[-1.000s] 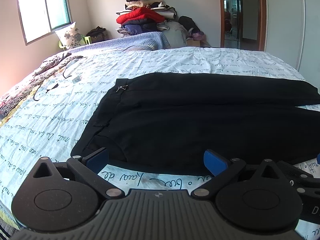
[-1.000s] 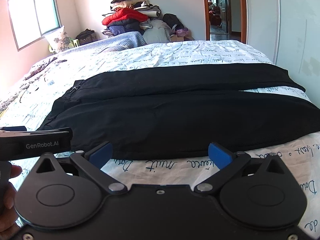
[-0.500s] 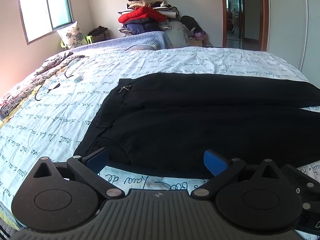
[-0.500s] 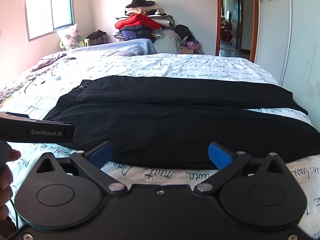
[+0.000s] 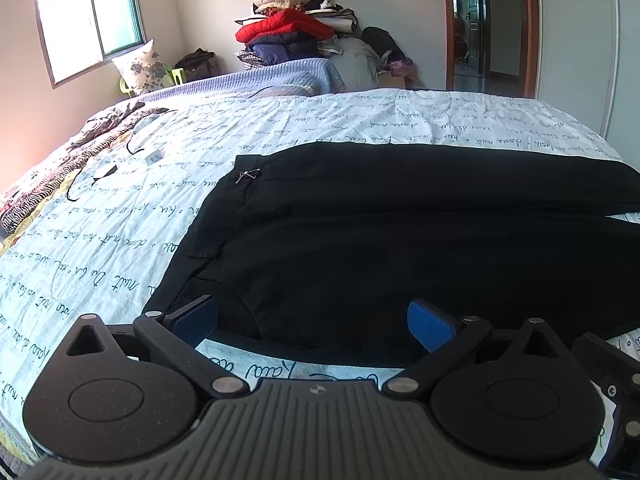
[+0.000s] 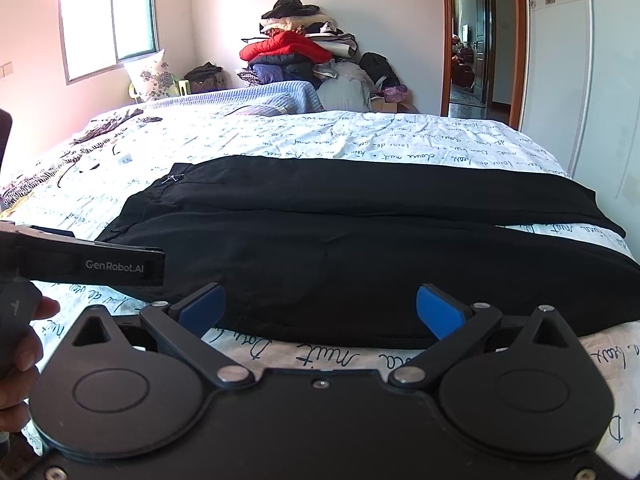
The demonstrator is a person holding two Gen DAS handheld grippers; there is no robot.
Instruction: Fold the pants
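Black pants (image 5: pixel 400 240) lie flat across the bed, waistband at the left with a metal clasp (image 5: pixel 248 175), both legs running to the right. They also show in the right wrist view (image 6: pixel 360 248). My left gripper (image 5: pixel 314 320) is open and empty, hovering over the near edge by the waist. My right gripper (image 6: pixel 322 308) is open and empty over the near leg's edge. The left gripper's body (image 6: pixel 80 264) shows at the left of the right wrist view.
The bed has a white sheet with script print (image 5: pixel 120 232). A striped cloth (image 5: pixel 60 168) and cables lie at the far left. A blue blanket (image 5: pixel 260 80), a pillow and a pile of clothes (image 5: pixel 292 36) sit behind. A doorway (image 6: pixel 472 40) and wardrobe stand to the right.
Both grippers have tilted up and drawn back a little, so more of the room shows. The pants lie as before. Both grippers stay open.
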